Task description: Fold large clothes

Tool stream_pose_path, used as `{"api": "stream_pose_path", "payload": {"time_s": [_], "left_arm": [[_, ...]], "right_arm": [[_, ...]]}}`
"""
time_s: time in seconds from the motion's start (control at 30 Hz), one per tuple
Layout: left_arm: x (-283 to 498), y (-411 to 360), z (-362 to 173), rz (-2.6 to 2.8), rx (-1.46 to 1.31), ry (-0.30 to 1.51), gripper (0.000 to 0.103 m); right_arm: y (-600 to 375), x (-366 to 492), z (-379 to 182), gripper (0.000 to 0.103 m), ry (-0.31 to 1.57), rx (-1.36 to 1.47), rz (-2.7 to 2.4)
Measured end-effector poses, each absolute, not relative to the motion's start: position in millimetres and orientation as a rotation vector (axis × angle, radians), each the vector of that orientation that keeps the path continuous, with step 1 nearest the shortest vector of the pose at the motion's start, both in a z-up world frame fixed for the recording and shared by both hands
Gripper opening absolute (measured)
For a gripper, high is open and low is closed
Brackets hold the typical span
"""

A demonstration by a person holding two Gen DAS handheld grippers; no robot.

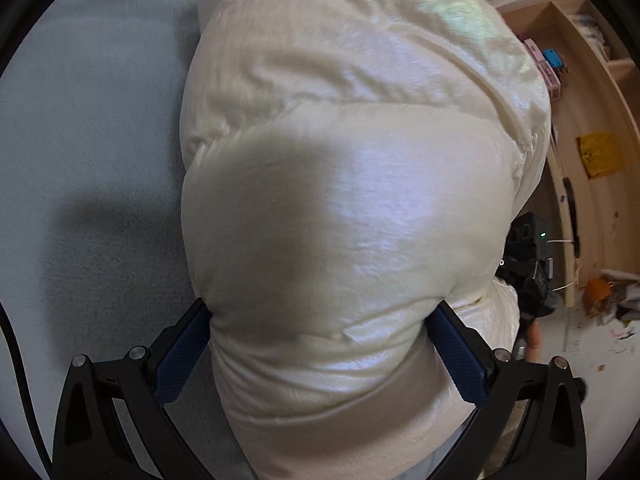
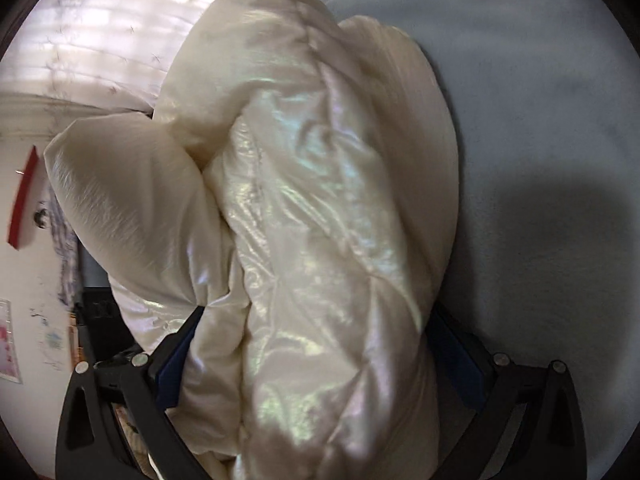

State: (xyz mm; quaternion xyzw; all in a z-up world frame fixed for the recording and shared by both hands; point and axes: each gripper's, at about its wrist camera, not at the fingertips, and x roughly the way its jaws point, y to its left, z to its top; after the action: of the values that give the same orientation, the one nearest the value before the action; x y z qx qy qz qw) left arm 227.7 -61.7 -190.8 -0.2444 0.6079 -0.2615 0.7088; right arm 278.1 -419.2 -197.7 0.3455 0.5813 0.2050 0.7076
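1. Puffy cream jacket (image 1: 340,208) bulges above the pale blue bed (image 1: 92,140), hiding most of it.
2. Left gripper (image 1: 322,324) fingers clamp a jacket fold.
3. Right gripper (image 2: 310,332) fingers likewise grip bunched jacket.
4. No legible writing.

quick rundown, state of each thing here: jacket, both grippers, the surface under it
cream puffer jacket: bunched and thick, lifted by both grippers, not yet folded flat
left gripper: shut on a fat wad of the jacket, jaws held wide by the padding
right gripper: shut on a crumpled section of the jacket
light blue bed sheet: smooth, shadowed beside the jacket
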Motion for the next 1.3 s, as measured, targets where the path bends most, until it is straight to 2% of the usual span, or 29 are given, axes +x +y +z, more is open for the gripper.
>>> {"api": "stream_pose_path", "payload": {"time_s": [0.2, 0.33, 0.47, 0.53, 0.8, 1.0, 1.17, 1.3], "left_arm": [[232.4, -53.1, -214.1, -0.624, -0.664, 1.375, 0.103], [233.1, -62.0, -213.7, -0.619, -0.633, 1.361, 0.103], [226.7, -69.8, -193.5, -0.594, -0.523, 1.297, 0.103], [224.0, -71.2, -181.3, -0.571, -0.471, 1.255, 0.103], [203.5, -55.8, -140.3, -0.543, -0.395, 1.136, 0.102], [204.2, 8.1, -108.0, -0.492, -0.406, 1.063, 0.102], [224.1, 91.8, -74.2, -0.423, -0.406, 0.986, 0.102], [222.5, 125.0, -68.8, -0.377, -0.392, 0.943, 0.102]], "right_arm": [[-414.1, 280.8, -209.2, 0.103, 1.264, 0.816, 0.498], [-405.0, 274.5, -209.7, 0.102, 1.214, 0.807, 0.535], [-405.7, 266.6, -195.7, 0.085, 1.160, 0.802, 0.627], [-398.1, 261.2, -188.6, 0.081, 1.143, 0.787, 0.651], [-369.1, 251.7, -153.1, 0.078, 1.021, 0.772, 0.692], [-325.2, 269.7, -120.7, 0.078, 0.971, 0.718, 0.758], [-258.9, 311.3, -98.2, 0.078, 0.932, 0.674, 0.839], [-192.0, 356.9, -81.8, 0.078, 0.908, 0.659, 0.886]]}}
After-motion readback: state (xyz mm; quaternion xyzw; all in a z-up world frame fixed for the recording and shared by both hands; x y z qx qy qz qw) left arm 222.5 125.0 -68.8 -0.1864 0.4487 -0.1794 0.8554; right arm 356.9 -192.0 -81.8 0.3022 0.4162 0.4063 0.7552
